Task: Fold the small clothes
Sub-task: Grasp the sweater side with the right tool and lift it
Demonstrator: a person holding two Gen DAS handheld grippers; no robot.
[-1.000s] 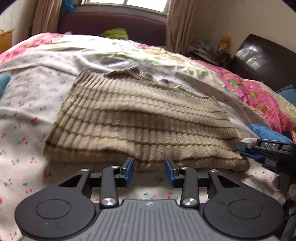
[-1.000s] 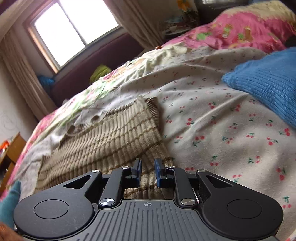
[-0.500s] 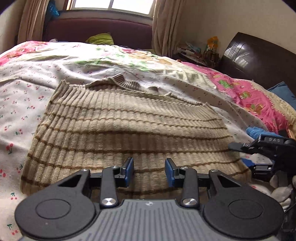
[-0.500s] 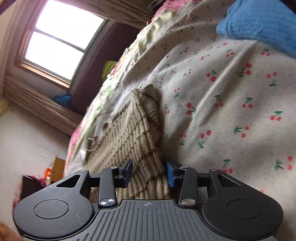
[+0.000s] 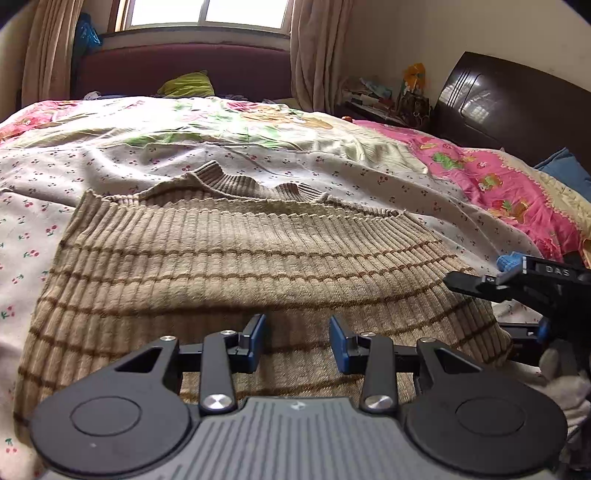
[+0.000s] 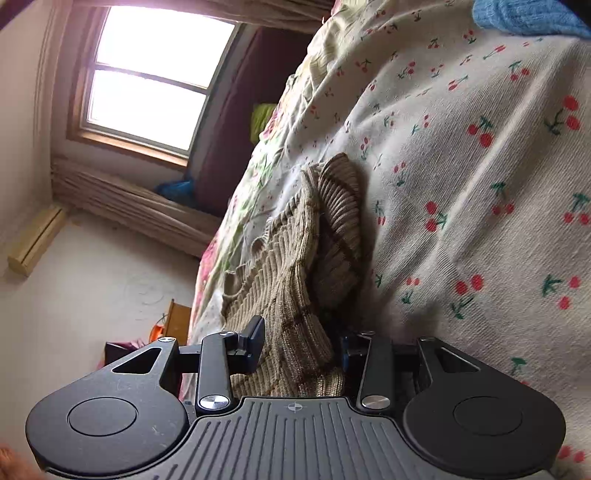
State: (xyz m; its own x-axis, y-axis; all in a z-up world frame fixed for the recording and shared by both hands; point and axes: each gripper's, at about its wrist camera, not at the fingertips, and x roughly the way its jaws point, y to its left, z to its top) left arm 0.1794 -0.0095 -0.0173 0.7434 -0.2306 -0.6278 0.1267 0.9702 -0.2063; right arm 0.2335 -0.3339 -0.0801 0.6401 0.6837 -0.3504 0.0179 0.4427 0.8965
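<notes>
The left gripper [image 5: 297,341] hangs over one beige ribbed knit sweater with brown stripes [image 5: 240,266], jaws partly apart, gripping nothing. The right gripper [image 6: 301,349] has just widened its jaws, which now straddle the sweater's right edge. The sweater lies folded on one cherry-print bed sheet [image 5: 44,192]; beyond sits one blue knit garment [image 6: 528,14].
</notes>
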